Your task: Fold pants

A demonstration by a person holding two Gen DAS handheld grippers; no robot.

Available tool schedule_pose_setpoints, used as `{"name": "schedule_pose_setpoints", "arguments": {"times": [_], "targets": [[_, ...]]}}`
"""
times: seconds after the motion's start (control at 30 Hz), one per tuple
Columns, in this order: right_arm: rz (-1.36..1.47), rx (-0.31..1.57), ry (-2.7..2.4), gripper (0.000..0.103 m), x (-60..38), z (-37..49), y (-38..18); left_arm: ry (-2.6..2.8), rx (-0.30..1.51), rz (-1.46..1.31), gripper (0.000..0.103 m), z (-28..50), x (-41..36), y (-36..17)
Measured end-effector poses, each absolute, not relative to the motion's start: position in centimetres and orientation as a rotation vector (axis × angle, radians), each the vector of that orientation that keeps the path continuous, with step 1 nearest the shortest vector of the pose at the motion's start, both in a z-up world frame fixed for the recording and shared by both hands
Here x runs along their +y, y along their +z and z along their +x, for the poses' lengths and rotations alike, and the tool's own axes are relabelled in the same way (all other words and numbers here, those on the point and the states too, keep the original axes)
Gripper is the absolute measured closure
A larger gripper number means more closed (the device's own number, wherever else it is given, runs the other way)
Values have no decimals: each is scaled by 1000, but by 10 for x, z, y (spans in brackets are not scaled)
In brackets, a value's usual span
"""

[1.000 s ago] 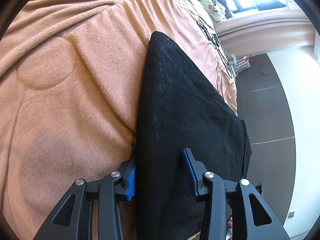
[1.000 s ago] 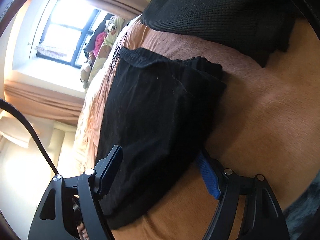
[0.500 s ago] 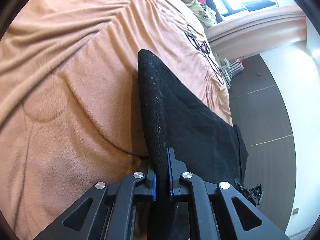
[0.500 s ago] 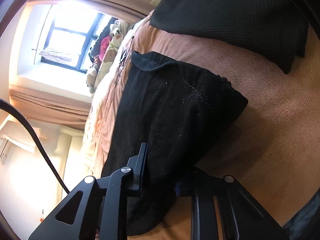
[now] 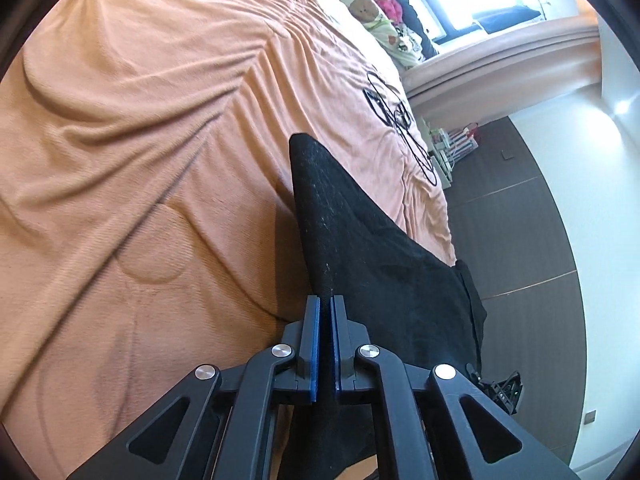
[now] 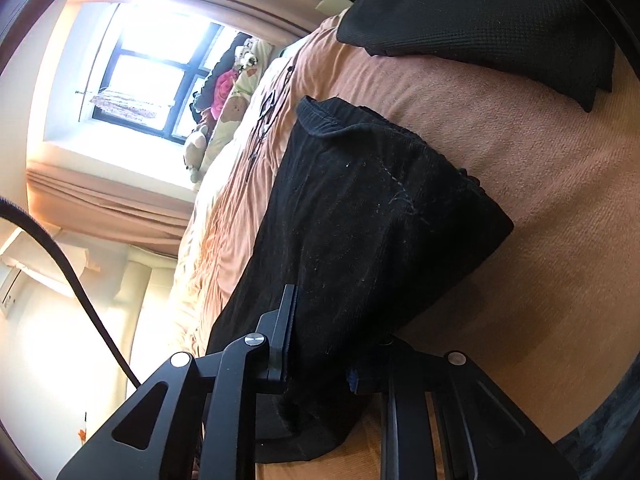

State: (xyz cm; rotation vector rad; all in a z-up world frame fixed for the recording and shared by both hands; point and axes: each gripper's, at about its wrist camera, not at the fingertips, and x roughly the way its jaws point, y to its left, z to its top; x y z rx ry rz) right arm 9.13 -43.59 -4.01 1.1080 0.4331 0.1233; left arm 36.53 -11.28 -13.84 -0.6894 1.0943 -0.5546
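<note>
Black pants point(image 5: 384, 264) lie on an orange-brown bed cover point(image 5: 140, 152). My left gripper point(image 5: 325, 308) is shut on a thin edge of the pants, and the cloth rises from the bed as a ridge ahead of the blue pads. In the right wrist view the pants point(image 6: 360, 216) spread out ahead with the waistband at the far end. My right gripper point(image 6: 320, 344) is shut on a thick bunch of the pants at their near end; its right finger is mostly hidden by the cloth.
A second black garment point(image 6: 480, 12) lies on the bed at the upper right. Stuffed toys and pillows point(image 5: 372, 8) sit at the bed's far end by a window point(image 6: 160, 64). The bed edge drops to dark flooring point(image 5: 512, 216). A black cable point(image 6: 72, 272) hangs at left.
Both grippers went from open around the pants to shut on them. The left one then lifted its edge, so the cloth now stands up as a ridge. The right one shifted slightly.
</note>
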Motion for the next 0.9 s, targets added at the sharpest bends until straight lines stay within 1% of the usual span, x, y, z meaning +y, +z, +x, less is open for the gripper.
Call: {"name": "schedule_pose_setpoints", "arguments": {"times": [0.23, 0.27, 0.33, 0.4, 0.43, 0.47, 0.7, 0.73, 0.8, 0.83, 0.87, 0.9], "targets": [[1073, 468, 79, 87, -445, 101, -39, -541, 1151, -735, 99, 372, -108, -155], [1074, 473, 79, 87, -446, 101, -40, -536, 1159, -730, 97, 371, -109, -157], [1074, 479, 77, 87, -449, 102, -39, -527, 1172, -720, 85, 371, -111, -160], [1069, 482, 71, 87, -451, 102, -40, -516, 1175, -716, 52, 369, -112, -164], [1075, 483, 73, 88, -453, 102, -40, -514, 1174, -713, 47, 369, -113, -165], [1082, 485, 74, 88, -453, 101, -41, -504, 1177, -704, 46, 368, -115, -167], [1113, 501, 103, 87, -459, 99, -53, -521, 1262, -687, 47, 367, -130, -191], [1118, 507, 107, 85, -461, 99, -53, -528, 1272, -685, 49, 366, -133, -194], [1113, 521, 107, 82, -463, 96, -51, -546, 1284, -683, 57, 366, -139, -198], [1107, 530, 103, 76, -463, 95, -50, -561, 1289, -695, 58, 366, -141, -200], [1099, 540, 101, 68, -464, 92, -49, -563, 1288, -696, 58, 366, -142, -201], [1097, 540, 103, 62, -464, 89, -48, -565, 1286, -696, 58, 366, -143, -201]]}}
